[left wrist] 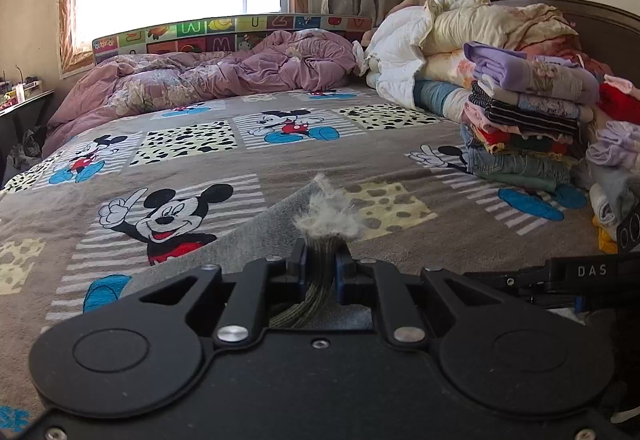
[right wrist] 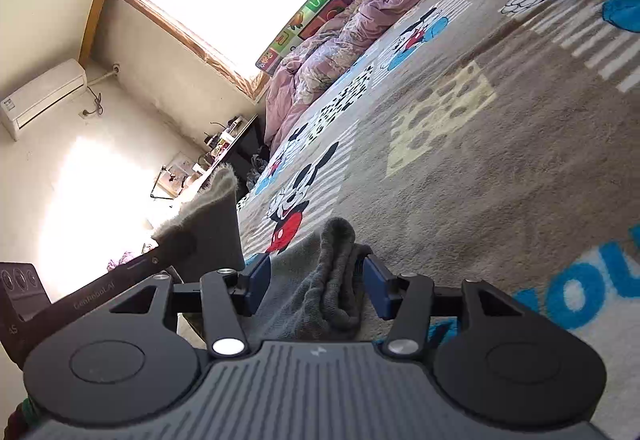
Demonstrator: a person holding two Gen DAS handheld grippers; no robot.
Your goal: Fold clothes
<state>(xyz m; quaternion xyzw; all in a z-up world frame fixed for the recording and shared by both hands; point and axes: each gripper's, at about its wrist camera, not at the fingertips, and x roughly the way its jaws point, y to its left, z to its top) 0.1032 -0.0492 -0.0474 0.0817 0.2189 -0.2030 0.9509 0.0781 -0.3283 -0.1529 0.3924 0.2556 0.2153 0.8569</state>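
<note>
My left gripper (left wrist: 321, 254) is shut on the bunched edge of a grey fleece-lined garment (left wrist: 256, 228), whose fluffy lining sticks up past the fingertips. The garment lies on the bed in front of me. My right gripper (right wrist: 316, 276) is open, its blue pads (right wrist: 376, 286) on either side of the garment's ribbed grey waistband (right wrist: 338, 280), which sits between the jaws. In the right wrist view the left gripper (right wrist: 192, 244) holds a raised corner of the garment at left. The right gripper's body shows at the right edge of the left wrist view (left wrist: 592, 272).
The bed has a brown Mickey Mouse blanket (left wrist: 240, 160). A stack of folded clothes (left wrist: 528, 120) and piled quilts (left wrist: 460, 40) stand at the right, a crumpled purple duvet (left wrist: 200, 80) at the back. A desk (right wrist: 236, 144) stands by the wall.
</note>
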